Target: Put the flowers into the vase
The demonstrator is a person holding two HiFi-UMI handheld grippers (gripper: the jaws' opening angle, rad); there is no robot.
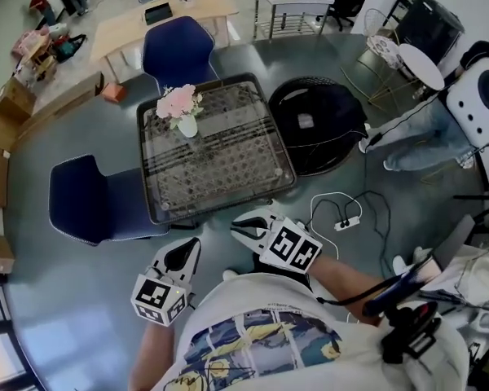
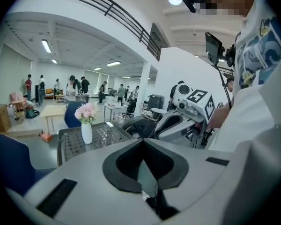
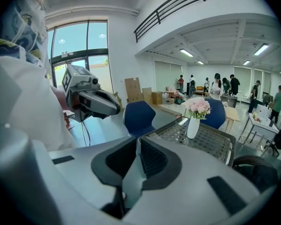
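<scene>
Pink flowers (image 1: 178, 102) stand upright in a white vase (image 1: 187, 125) at the far left of a glass-topped table (image 1: 220, 204). Both grippers hang off the table's near edge, close to the person's body and well apart from the vase. My left gripper (image 1: 192, 244) is shut with nothing in it; the left gripper view shows its jaws (image 2: 143, 140) meeting, with the flowers (image 2: 85, 111) and vase (image 2: 86, 132) far beyond. My right gripper (image 1: 246, 226) holds nothing; in its own view a narrow slit shows between its jaws (image 3: 137, 139), with the flowers (image 3: 198, 107) far off.
One blue chair (image 1: 178, 49) stands behind the table and another (image 1: 90, 198) at its left. A black round object (image 1: 318, 125) lies on the floor right of the table. A power strip with cables (image 1: 346, 218) lies near my right gripper. People stand far back.
</scene>
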